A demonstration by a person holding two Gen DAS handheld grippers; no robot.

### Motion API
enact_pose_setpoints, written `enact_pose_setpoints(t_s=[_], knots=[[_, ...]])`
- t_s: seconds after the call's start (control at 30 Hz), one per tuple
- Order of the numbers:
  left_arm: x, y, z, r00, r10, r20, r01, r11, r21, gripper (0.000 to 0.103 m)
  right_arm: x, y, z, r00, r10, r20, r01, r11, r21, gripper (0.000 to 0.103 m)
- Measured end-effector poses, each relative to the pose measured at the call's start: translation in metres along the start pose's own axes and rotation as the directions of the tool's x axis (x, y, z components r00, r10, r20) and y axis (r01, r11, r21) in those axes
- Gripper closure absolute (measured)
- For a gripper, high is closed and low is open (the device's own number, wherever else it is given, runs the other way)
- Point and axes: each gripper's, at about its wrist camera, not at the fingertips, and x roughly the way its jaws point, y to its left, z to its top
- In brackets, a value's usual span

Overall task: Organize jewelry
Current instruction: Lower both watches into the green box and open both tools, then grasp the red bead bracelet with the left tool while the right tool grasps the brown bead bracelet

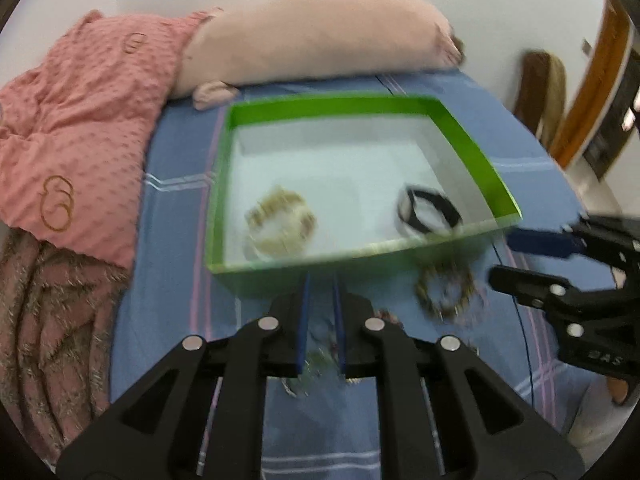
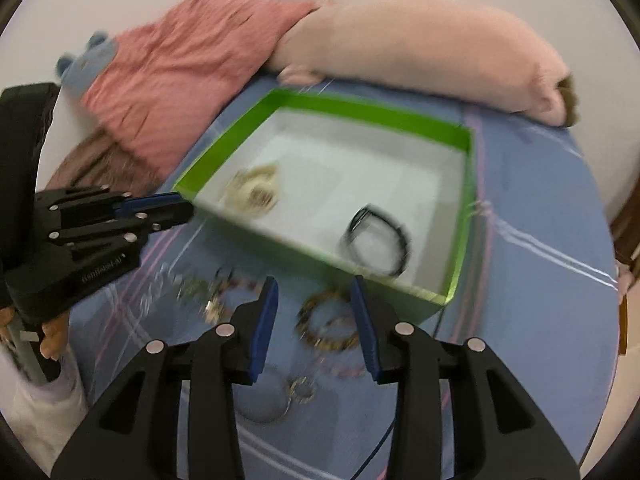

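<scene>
On the bed, my left tongs (image 1: pixel 321 322) are nearly shut, the blue pads only a sliver apart. Something thin and glinting shows blurred at their tips, but I cannot tell whether it is pinched or just lying on the sheet beneath. Ahead of them sits the green box (image 1: pixel 224 184), already holding a pale beaded bracelet (image 1: pixel 281 221) on its left and a black band (image 1: pixel 429 211) toward its right.

Further right, just outside the box's near wall, lies the brown bracelet (image 2: pixel 329 320). My right tongs (image 2: pixel 316 312) are partly open and hold nothing; the ring lies flat on the sheet between the two pads, which are not touching it. So the right hand is plainly the nearer one for this piece. A round ring has no long axis to line up with, so I judge that closing across one side of the loop should do. More loose jewelry (image 2: pixel 208 300) lies left of that, nearer my left hand.
</scene>
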Motion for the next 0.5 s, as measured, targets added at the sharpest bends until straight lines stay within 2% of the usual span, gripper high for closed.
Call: enact_pose_setpoints(t_s=[0.13,0.3,0.43,0.5], knots=[[0.024,-0.005,-0.012,0.999,-0.029,-0.043,0.029,1.0,0.009,0.092,0.029,0.001,-0.003,0.993,-0.072,-0.09,0.071,0.997,-0.013,0.065],[0.045,0.0,-0.02,0.994,-0.069,-0.085,0.069,0.998,-0.005,0.092,0.053,-0.016,-0.006,0.978,-0.12,-0.17,0.127,0.992,0.028,0.065],[0.055,0.002,-0.027,0.989,-0.085,-0.124,0.084,0.996,-0.012,0.092,0.068,-0.027,-0.007,0.974,-0.096,-0.204,0.112,0.991,0.066,0.065],[0.058,0.003,-0.027,0.987,-0.096,-0.133,0.094,0.995,-0.016,0.089,0.077,-0.026,-0.007,0.97,-0.082,-0.227,0.1,0.993,0.066,0.075]])
